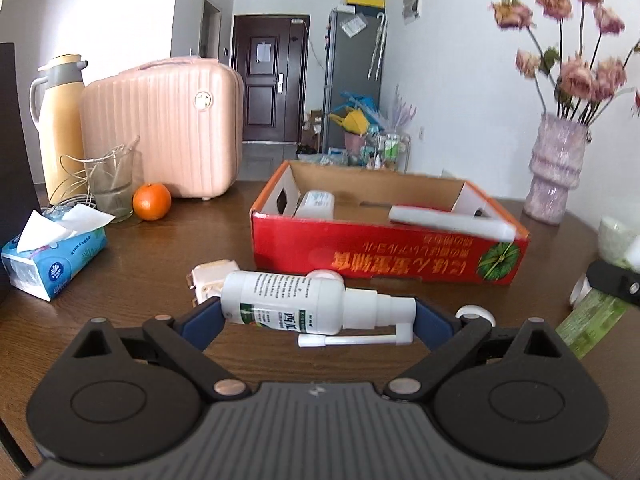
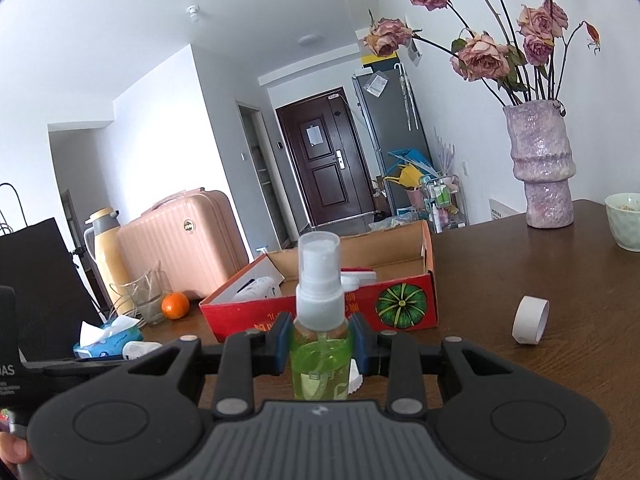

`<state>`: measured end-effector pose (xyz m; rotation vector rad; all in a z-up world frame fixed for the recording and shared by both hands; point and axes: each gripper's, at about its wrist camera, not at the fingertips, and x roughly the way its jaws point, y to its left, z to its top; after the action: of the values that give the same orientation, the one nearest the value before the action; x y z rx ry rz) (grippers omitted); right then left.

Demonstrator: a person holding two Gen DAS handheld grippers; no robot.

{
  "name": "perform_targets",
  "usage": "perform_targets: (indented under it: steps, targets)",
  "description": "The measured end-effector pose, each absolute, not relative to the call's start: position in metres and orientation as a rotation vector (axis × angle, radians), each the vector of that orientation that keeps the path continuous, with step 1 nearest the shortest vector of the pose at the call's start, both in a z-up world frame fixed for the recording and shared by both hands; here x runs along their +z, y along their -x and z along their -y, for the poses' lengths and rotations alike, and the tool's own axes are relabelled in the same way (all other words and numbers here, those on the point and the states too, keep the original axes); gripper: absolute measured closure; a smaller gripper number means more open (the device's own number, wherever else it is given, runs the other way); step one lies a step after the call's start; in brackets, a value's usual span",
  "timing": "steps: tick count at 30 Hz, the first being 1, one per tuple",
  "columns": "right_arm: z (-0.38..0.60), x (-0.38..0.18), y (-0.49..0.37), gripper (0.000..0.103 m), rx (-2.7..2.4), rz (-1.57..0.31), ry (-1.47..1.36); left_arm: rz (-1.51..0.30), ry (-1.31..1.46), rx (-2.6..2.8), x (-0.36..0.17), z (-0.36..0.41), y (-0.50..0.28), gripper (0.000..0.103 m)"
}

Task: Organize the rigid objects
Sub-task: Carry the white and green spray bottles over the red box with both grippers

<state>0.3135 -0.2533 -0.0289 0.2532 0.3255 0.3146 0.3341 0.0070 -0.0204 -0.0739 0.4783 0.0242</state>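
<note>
On the far left of the brown table [image 1: 160, 248] a blue tissue pack [image 1: 52, 256] lies near a glass cup [image 1: 112, 184], an orange [image 1: 152, 201] and a yellow thermos [image 1: 60, 120], with a pink suitcase [image 1: 168, 128] standing behind them. Nearer the middle, the left gripper [image 1: 316, 322] has its blue-padded fingers spread wide around a white spray bottle [image 1: 296, 300] that lies on its side across the gap, base at the left pad and nozzle toward the right one; whether the pads press on it cannot be told. A white plug adapter [image 1: 212, 276] lies just behind the bottle. Past it stands the red cardboard box [image 1: 380, 252], open on top, with a white bottle [image 1: 316, 204] inside at its left end and a white tube [image 1: 452, 222] resting over its front rim. In the right wrist view, the right gripper [image 2: 320, 346] is closed narrow on a green spray bottle [image 2: 320, 344], held upright in front of the box with its clear cap [image 2: 320, 256] on top. To the right on the table lies a white tape roll [image 2: 530, 320], and farther right stand a purple vase [image 2: 540, 168] of dried roses and a pale bowl [image 2: 626, 224].
</note>
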Motion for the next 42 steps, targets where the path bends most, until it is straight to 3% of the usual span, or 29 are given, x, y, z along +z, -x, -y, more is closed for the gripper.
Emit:
perform_targets:
  steps: [24, 42]
  targets:
    - [0.238, 0.015, -0.359, 0.073, 0.306, -0.242, -0.242, -0.366, 0.118, 0.060, 0.029, 0.014, -0.372, 0.004]
    - [0.225, 0.022, -0.435, 0.073, 0.302, -0.230, -0.254, -0.360, 0.157, 0.093, 0.030, 0.019, -0.452, 0.004]
